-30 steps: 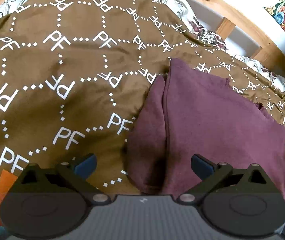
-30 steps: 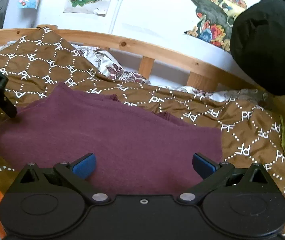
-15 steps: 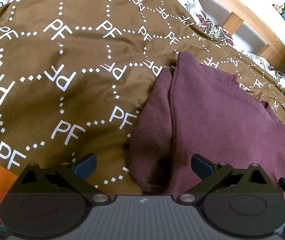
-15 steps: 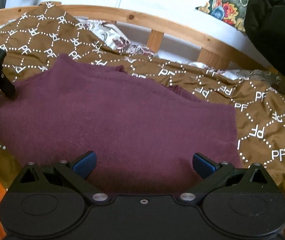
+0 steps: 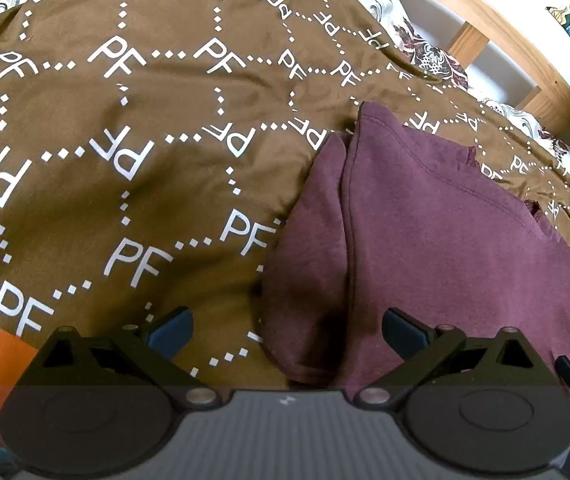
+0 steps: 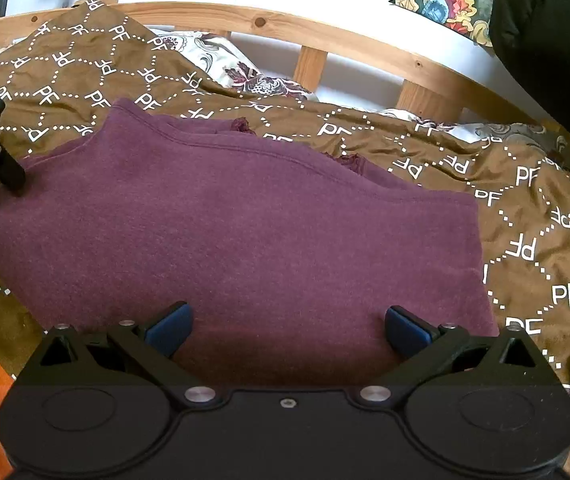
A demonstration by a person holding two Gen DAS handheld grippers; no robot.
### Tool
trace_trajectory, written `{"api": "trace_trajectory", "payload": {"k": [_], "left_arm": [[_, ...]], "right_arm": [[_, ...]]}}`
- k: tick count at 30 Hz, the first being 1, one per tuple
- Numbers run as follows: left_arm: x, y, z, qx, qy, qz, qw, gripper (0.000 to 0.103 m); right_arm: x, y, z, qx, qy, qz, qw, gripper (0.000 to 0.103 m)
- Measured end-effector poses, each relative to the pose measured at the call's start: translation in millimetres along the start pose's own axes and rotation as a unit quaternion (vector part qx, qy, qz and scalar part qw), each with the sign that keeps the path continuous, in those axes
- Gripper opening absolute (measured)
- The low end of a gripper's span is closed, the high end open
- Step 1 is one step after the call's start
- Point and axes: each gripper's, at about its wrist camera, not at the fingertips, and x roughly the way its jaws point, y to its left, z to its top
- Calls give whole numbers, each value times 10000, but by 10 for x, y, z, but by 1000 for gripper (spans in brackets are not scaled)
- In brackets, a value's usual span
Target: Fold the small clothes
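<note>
The purple top (image 6: 245, 232) lay on the bed, spread over the brown bedspread (image 5: 125, 140) with its white lettering, and it already looked folded at least once: in my left view a narrower flap (image 5: 309, 248) sat beside the main panel along a stitched seam running from twelve down to six o'clock. From my right view the top filled the middle, its far edge with the neckline at twelve o'clock and its side edge falling away at three.

Over the last second both my tools had come in closer and lower. The top grew larger in both views, and the wall and headboard slid up and out of the frame on my right side. I judged that to mean the smoothing was over and I was closing in on the near hem for the next fold.

My left fingers (image 5: 287, 330) stood wide apart with nothing between them, straddling the left edge of the top, one tip over bedspread at seven o'clock, the other over purple cloth at five. My right fingers (image 6: 287, 330) were just as wide and empty, both tips over the cloth near its near edge. The tip of my left tool (image 6: 3, 164) showed at nine o'clock in the right view, seemingly touching the top's left corner.

Beyond the top, a flowered pillow (image 6: 253, 76) lay under the wooden headboard (image 6: 325, 44) at twelve o'clock, and something black (image 6: 549, 40) bulked at two.
</note>
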Motion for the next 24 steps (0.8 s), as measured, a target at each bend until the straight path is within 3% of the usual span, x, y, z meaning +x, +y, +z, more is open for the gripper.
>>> {"api": "trace_trajectory", "payload": {"k": [8,17,24], "left_arm": [[-81,-46,-10,106,-377,-450,9982,102],[226,-177,62,250,24,-128,9996,102],[238,-116,51,129,119,-131,9998,102]], "right_arm": [[6,-2,-3,14,2,8,10000,102],[9,-5,-4,26,5,16,10000,102],[16,-15,-5,38,13,29,10000,102]]}}
